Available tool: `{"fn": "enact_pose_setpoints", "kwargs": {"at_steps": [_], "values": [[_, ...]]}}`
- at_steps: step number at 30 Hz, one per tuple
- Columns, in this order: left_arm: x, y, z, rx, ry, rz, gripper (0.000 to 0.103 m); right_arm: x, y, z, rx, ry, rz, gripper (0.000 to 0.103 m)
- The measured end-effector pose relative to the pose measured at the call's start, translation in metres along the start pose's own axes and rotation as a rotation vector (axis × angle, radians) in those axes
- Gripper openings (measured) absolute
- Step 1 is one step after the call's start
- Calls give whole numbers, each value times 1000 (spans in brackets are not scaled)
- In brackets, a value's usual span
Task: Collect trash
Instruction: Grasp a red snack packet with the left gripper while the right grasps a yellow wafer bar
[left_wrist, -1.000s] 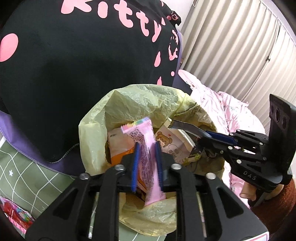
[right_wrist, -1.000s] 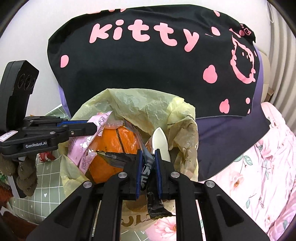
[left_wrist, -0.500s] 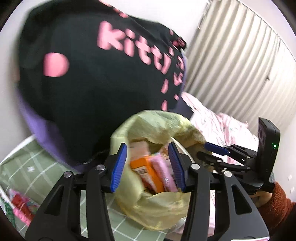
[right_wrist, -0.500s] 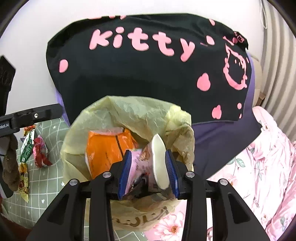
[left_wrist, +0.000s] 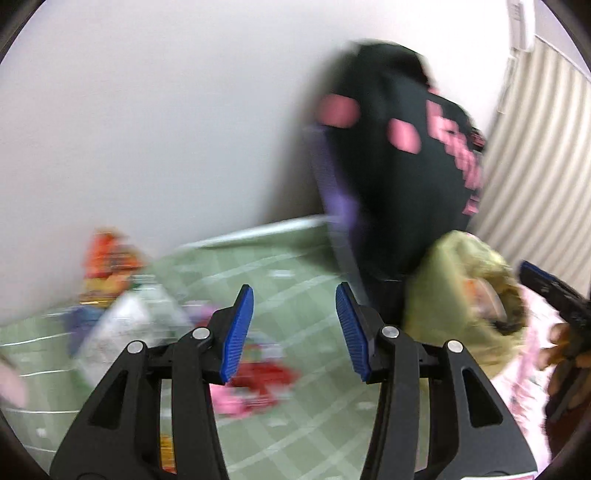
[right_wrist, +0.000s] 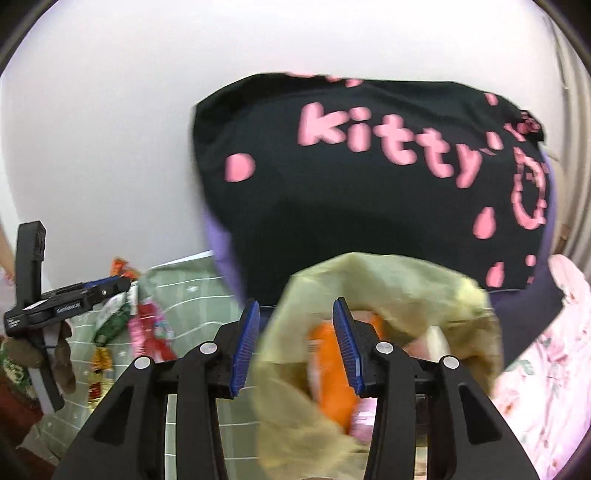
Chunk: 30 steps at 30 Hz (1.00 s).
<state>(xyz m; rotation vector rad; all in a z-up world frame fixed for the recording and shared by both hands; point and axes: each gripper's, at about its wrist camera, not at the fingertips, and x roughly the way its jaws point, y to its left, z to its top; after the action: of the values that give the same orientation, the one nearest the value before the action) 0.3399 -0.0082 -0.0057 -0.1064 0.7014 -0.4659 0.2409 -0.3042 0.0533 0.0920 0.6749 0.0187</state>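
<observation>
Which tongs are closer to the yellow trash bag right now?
Right. The right tongs hover open at the yellow trash bag; the left tongs are off to its left, over the green mat.

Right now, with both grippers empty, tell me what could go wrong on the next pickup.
1. The yellow trash bag is soft and unsupported; its mouth may sag and spill the orange packet.
2. Wrappers lie crowded on the green mat; the open left gripper might pinch several or none.
3. The right gripper hangs close over the bag's rim and could snag it.
</observation>
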Motion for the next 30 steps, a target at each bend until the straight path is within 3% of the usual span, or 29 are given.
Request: {"fn": "enact_pose_setpoints", "kwargs": {"at_steps": [6, 13, 15, 17, 19, 23, 30], "values": [[-12, 97, -4, -87, -65, 179, 48, 25, 43, -11, -22, 51, 89, 39], [31, 133, -2, 14, 17, 263, 50, 60, 79, -26, -63, 151, 167, 39], [46, 142, -3, -1, 40, 285, 49, 68, 88, -30, -89, 174, 169, 39], [54, 149, -4, -28, 59, 277, 40, 74, 95, -33, -101, 195, 175, 39], [59, 155, -4, -45, 87, 255, 17, 81, 102, -37, -110, 217, 183, 39], [42, 158, -5, -97, 78, 193, 11, 93, 123, -50, -166, 263, 202, 39], [-42, 147, -22, -253, 12, 158, 9, 107, 155, -65, -187, 304, 322, 39]]}}
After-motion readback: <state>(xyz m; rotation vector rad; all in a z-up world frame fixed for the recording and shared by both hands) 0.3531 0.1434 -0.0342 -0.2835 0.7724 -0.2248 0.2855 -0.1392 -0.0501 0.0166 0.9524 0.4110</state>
